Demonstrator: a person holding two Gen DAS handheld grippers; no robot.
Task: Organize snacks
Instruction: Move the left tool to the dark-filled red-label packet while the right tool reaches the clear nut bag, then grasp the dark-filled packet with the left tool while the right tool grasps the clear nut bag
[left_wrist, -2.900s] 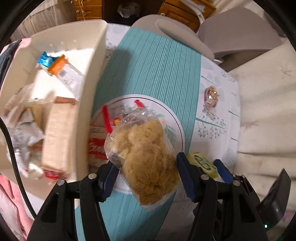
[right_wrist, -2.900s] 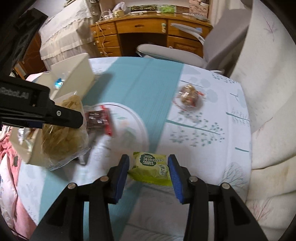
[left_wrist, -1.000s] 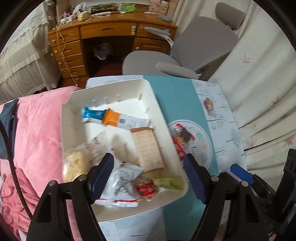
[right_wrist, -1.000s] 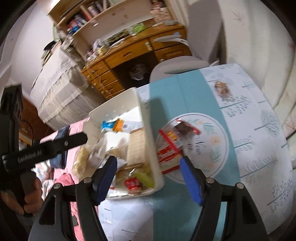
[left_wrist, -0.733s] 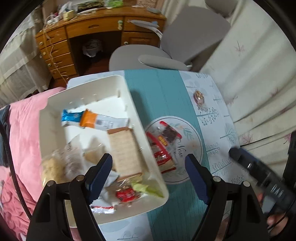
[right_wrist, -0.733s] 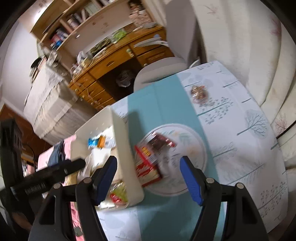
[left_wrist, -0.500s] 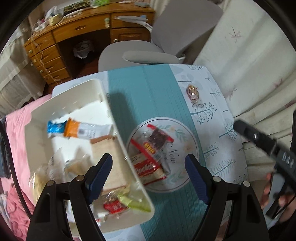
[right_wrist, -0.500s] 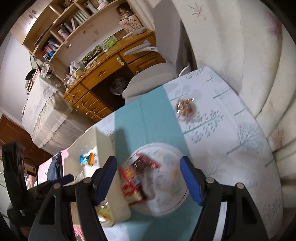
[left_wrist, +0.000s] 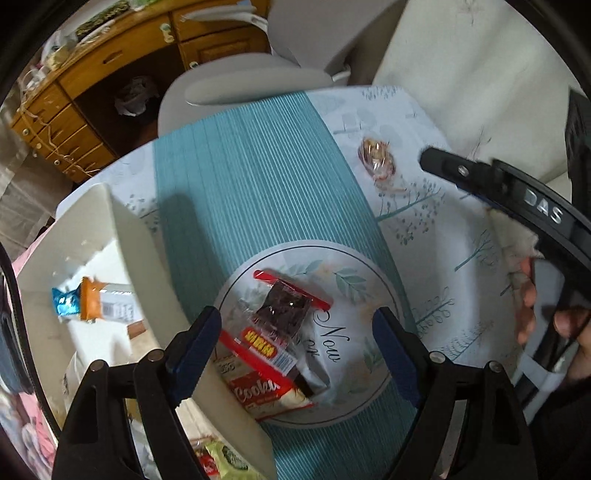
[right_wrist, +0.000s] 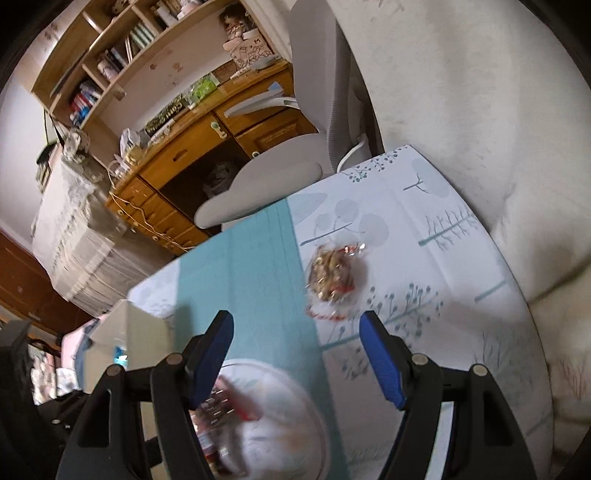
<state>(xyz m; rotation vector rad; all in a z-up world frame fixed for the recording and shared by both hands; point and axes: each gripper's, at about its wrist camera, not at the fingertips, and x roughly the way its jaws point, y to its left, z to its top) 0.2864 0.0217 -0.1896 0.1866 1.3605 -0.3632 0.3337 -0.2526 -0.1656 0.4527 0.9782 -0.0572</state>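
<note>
My left gripper (left_wrist: 297, 350) is open and empty above a round plate (left_wrist: 354, 273). On the plate lie a red cookie box (left_wrist: 266, 391) and a dark brownie packet (left_wrist: 284, 310). A cream bin (left_wrist: 147, 266) stands to the left with an orange and blue bar (left_wrist: 88, 302) and a green packet (left_wrist: 229, 458) inside. My right gripper (right_wrist: 297, 354) is open and empty, hovering short of a clear wrapped snack (right_wrist: 334, 277) on the white tablecloth. That snack also shows in the left wrist view (left_wrist: 378, 160). The plate appears blurred in the right wrist view (right_wrist: 291, 417).
A teal runner (left_wrist: 251, 177) crosses the table (left_wrist: 424, 229). A grey office chair (right_wrist: 273, 177) and a wooden desk (right_wrist: 207, 136) stand beyond the far edge. A cream cushion (right_wrist: 480, 129) lies at the right. The right gripper's arm (left_wrist: 517, 199) reaches in at the right.
Both grippers have come down and forward from over the bin. The left now hangs over the plate, the right has swung toward the wrapped snack on the cloth. Both stay open.
</note>
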